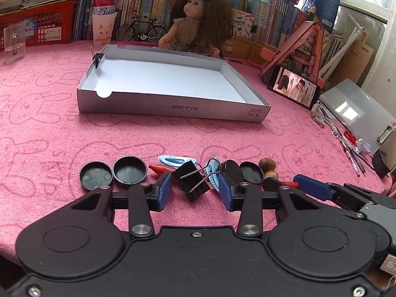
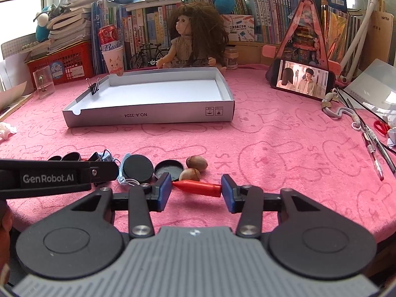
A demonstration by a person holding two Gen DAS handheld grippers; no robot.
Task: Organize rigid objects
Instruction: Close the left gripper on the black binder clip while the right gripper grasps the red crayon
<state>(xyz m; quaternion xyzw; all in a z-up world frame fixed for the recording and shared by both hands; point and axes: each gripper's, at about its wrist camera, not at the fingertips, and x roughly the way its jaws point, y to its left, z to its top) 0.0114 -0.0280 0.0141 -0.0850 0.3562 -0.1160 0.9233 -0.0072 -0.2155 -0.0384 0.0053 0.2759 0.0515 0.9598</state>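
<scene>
A row of small items lies on the pink cloth. My left gripper (image 1: 195, 188) is open, its pads either side of a black binder clip (image 1: 190, 179). Beside it lie two black lids (image 1: 112, 173), a red crayon (image 1: 158, 168), light blue clips (image 1: 177, 160), further black lids (image 1: 243, 172) and two acorns (image 1: 267, 168). My right gripper (image 2: 196, 190) is open, its pads flanking a red crayon (image 2: 198, 187). Acorns (image 2: 195, 165) and black lids (image 2: 153, 169) lie just beyond. The white shallow box (image 1: 173, 110) stands behind, with a binder clip (image 1: 98, 58) on its left rim; the box also shows in the right wrist view (image 2: 148, 117).
A doll (image 1: 198, 22) sits behind the box before a wall of books. A glass (image 1: 14, 42) and red basket (image 1: 39, 24) stand at the left. A phone (image 2: 303, 79) plays video at the right, near pens (image 2: 371, 146), scissors and a clipboard (image 1: 358, 113).
</scene>
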